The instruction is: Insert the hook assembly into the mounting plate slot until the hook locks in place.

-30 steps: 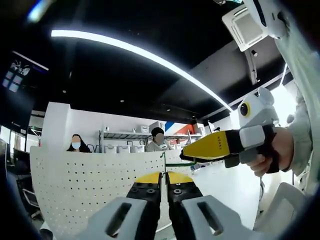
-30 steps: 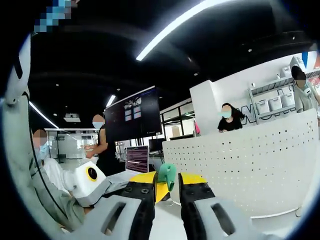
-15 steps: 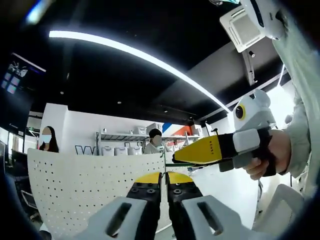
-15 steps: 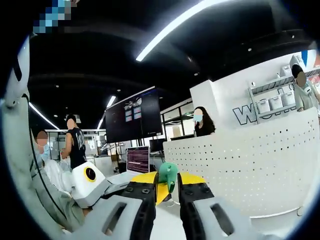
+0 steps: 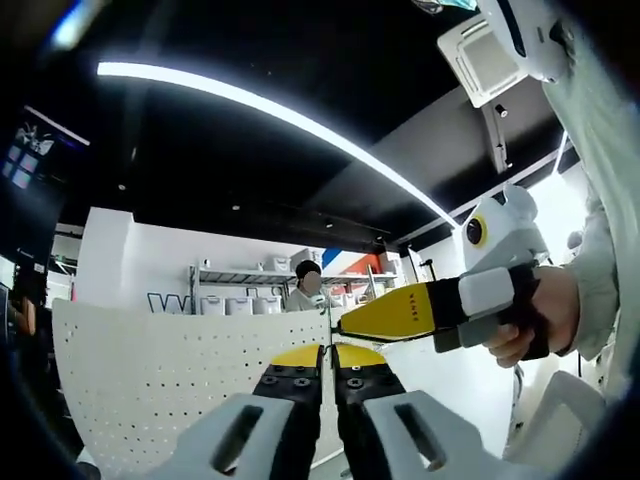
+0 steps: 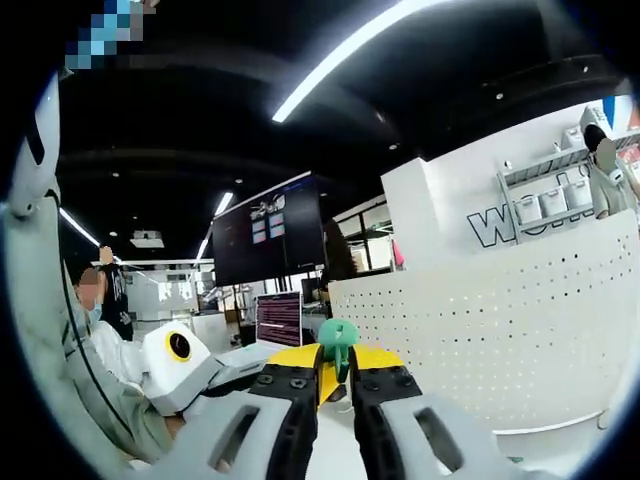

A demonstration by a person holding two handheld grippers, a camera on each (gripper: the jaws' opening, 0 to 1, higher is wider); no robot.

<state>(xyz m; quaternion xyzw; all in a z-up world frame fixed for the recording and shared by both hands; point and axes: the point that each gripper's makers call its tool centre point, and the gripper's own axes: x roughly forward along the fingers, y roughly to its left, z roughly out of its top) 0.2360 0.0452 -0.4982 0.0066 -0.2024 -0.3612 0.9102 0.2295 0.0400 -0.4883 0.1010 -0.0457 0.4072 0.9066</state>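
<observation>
White pegboard (image 6: 520, 340); green hook (image 6: 338, 340) between right tool (image 6: 335, 372).

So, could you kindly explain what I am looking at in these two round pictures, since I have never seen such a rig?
No robot here: a person holds a two-jaw gripper in each hand, and a fisheye camera rides on each, looking along its jaws. In the left gripper view, the left gripper has its jaws together at the edge of the white perforated mounting plate, though what they grip is hidden; the right gripper reaches in, held by a hand. In the right gripper view, the right gripper pinches a green hook beside the plate. Behind are an office, screens and people.
</observation>
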